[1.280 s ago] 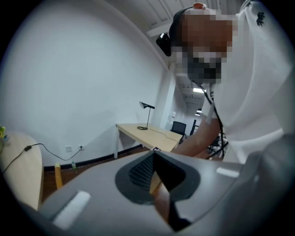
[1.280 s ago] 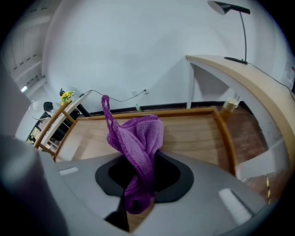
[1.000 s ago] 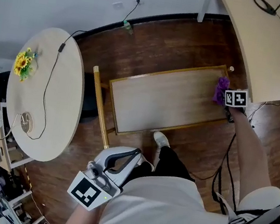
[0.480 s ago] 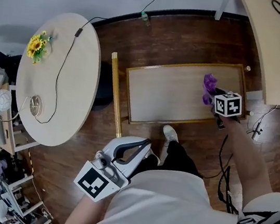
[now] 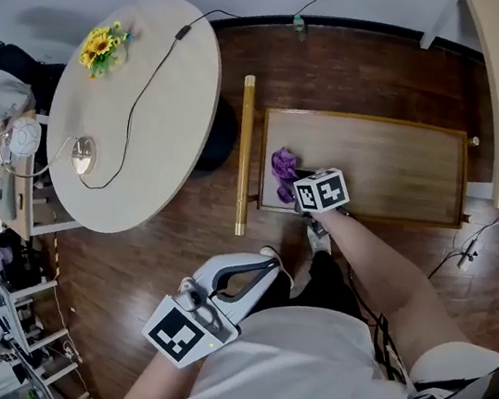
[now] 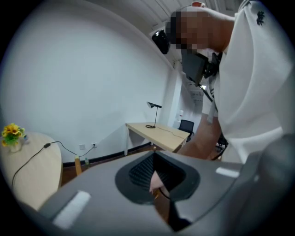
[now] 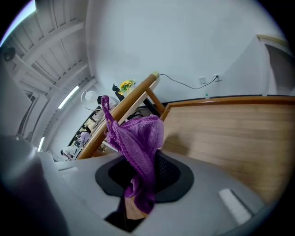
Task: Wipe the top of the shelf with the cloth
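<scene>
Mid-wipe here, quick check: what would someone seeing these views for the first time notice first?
The purple cloth stands out first, pinched in the shut right gripper over the end of the wooden shelf top that lies to the left in the head view. Next come the yellow flowers on the round table further left. The left gripper is shut and empty, close to the person's body.

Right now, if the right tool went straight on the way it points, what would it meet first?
Probably the shelf top's raised end rim, just past the purple cloth it grips; the wooden pole stands behind. Depth is unclear.
</scene>
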`<action>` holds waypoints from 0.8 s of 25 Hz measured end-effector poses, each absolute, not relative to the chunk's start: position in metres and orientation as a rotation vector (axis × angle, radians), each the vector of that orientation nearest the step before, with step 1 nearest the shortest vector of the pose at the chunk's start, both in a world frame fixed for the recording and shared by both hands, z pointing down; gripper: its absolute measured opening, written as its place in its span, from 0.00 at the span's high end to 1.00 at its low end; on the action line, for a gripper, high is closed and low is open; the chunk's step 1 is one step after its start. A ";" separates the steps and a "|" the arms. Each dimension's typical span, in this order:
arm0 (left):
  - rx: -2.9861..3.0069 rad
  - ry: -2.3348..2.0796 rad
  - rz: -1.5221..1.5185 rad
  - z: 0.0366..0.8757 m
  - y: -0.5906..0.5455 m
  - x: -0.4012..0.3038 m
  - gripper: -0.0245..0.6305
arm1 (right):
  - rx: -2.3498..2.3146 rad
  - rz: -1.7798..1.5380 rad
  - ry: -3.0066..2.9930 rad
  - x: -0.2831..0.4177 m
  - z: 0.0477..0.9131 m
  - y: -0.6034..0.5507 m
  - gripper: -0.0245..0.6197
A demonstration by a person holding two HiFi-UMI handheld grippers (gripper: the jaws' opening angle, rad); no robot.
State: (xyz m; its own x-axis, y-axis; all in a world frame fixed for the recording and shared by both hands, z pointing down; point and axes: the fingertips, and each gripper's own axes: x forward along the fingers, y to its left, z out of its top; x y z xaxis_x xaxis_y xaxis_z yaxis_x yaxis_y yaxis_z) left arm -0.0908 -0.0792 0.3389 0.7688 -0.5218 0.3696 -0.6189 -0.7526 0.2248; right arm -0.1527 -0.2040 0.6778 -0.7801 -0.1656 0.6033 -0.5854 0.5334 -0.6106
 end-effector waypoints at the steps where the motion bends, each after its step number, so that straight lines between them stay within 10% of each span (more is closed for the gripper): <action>1: 2.621 -0.888 0.418 0.340 -0.076 -0.094 0.93 | 0.595 1.178 -2.280 -0.163 0.685 -0.202 0.80; 20: 2.628 -0.810 0.373 0.349 -0.075 -0.085 0.93 | 0.957 1.164 -2.055 0.030 0.735 -0.229 0.80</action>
